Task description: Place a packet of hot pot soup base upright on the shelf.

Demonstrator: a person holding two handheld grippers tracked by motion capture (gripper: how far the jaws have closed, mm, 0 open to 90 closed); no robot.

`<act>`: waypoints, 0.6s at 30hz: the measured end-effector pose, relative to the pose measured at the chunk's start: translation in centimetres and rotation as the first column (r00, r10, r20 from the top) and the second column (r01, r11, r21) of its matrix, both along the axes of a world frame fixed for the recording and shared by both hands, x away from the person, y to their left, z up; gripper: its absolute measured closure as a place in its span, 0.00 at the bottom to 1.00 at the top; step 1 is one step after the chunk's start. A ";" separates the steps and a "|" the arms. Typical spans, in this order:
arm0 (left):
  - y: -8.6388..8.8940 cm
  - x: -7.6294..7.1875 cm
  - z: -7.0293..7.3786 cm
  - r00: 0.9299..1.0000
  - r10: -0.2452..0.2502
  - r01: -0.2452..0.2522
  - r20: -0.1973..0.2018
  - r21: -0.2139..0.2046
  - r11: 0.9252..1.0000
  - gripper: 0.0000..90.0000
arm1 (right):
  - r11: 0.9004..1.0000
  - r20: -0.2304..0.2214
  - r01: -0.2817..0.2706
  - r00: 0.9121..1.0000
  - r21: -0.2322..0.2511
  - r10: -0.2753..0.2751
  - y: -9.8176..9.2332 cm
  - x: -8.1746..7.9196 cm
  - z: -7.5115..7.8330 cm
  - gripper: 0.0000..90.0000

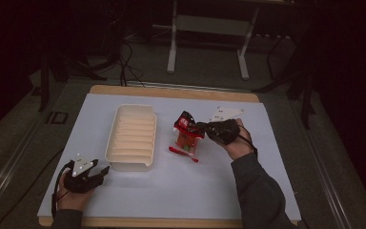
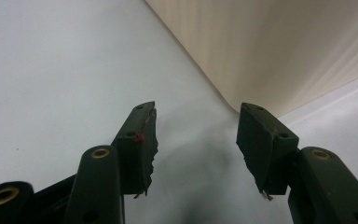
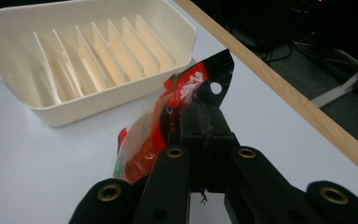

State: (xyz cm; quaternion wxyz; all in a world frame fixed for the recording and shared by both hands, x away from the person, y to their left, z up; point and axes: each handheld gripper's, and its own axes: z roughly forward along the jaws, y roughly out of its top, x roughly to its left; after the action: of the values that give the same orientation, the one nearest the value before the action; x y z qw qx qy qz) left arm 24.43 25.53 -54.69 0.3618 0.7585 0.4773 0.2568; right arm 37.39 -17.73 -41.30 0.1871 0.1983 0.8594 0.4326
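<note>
A red and black snack packet (image 1: pixel 187 132) hangs a little above the white table, right of the cream slotted tray (image 1: pixel 131 136). My right gripper (image 1: pixel 204 127) is shut on the packet's top edge. Close up, the packet (image 3: pixel 177 107) droops from the shut right gripper (image 3: pixel 204 122), with the tray (image 3: pixel 81 95) behind it. A second red packet (image 1: pixel 183 153) lies flat on the table underneath. My left gripper (image 1: pixel 106 170) rests at the front left, open and holding nothing. Its jaws stand apart in the left gripper view (image 2: pixel 196 135), near the tray's wall (image 2: pixel 270 51).
The table's wooden far edge (image 1: pixel 171 91) runs behind the tray. A metal stand (image 1: pixel 207 28) is on the floor beyond. The white mat (image 1: pixel 181 191) in front of the tray is bare.
</note>
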 end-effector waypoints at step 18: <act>0.0 0.0 0.0 1.000 0.002 -0.002 0.001 -0.007 1.000 0.53 | 0.999 0.040 -0.050 0.998 -0.009 0.050 1.5 -0.3 1.2 1.00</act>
State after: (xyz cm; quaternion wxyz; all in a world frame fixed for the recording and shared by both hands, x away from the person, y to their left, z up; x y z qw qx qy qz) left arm 24.41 25.56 -54.70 0.3644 0.7566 0.4788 0.2561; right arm 37.05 -16.19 -40.11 0.1941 0.1671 0.8619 0.4376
